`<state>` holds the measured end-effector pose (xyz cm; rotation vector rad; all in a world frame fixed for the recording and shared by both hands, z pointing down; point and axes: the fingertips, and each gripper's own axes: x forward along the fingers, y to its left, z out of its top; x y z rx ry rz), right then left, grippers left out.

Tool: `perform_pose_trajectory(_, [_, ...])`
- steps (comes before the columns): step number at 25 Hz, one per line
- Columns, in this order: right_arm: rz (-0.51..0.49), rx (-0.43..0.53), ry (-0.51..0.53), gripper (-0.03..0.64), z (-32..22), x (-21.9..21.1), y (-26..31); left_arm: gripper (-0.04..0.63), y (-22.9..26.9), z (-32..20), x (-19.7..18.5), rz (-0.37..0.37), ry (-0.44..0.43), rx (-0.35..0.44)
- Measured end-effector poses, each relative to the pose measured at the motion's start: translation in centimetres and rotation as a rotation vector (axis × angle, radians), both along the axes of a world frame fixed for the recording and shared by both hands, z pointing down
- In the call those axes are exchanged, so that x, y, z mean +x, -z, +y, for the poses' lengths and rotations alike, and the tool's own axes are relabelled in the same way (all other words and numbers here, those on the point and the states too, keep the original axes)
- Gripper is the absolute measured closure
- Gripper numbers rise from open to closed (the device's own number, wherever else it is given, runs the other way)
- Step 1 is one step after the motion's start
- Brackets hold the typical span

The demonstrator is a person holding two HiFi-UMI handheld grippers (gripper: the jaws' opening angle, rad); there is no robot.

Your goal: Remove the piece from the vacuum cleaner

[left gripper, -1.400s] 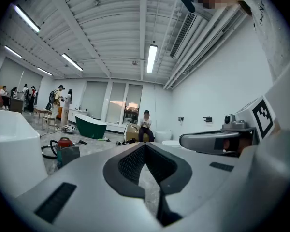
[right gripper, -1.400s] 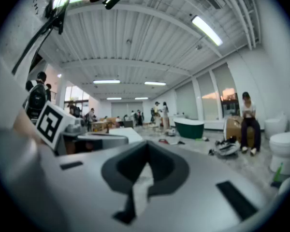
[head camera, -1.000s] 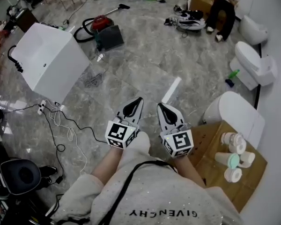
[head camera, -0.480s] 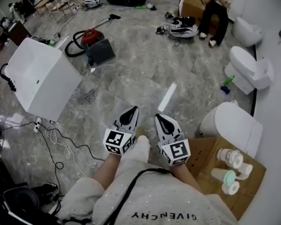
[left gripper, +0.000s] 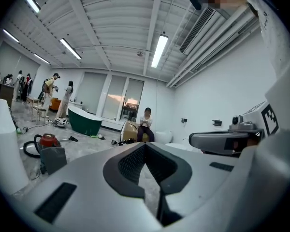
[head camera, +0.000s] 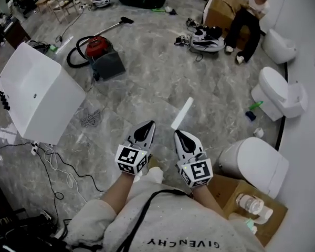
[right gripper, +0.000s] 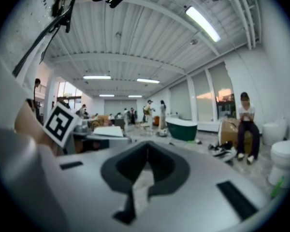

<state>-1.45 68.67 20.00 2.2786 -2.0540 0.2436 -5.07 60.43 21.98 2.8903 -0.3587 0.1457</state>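
The red canister vacuum cleaner [head camera: 97, 47] lies on the marble floor far ahead to the left. Its black hose is looped beside it, and its wand [head camera: 115, 23] points away. A dark grey box [head camera: 109, 66] stands against it. In the left gripper view the vacuum cleaner [left gripper: 47, 141] is small at the left. My left gripper [head camera: 146, 128] and right gripper [head camera: 181, 136] are held side by side in front of my body, well short of the vacuum. Both are shut with nothing between the fingers.
A big white tub [head camera: 39, 91] stands at the left with cables [head camera: 58, 161] on the floor near it. Toilets [head camera: 281, 91] line the right wall, and a cardboard box [head camera: 233, 196] with bottles sits at my right. A person [head camera: 249, 9] sits at the back right.
The view has moved forward across the floor: the vacuum and the white tub sit lower and nearer in the frame. Both grippers stay shut in the same pose.
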Motion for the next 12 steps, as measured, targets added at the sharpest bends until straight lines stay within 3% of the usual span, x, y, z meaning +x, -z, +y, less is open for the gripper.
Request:
perform_pose_trajectory(5, [0.006, 0.041, -0.008, 0.601, -4.9, 2.7, 0.4, 0.575, 0.2, -5.0, 1.8, 0.009, 0.033, 0.006])
perform_pose_trajectory(12, [-0.022, -0.004, 0.063, 0.601, -10.1, 2.5, -0.6, 0.575, 0.2, -9.3, 0.8, 0.002, 0.1, 0.003])
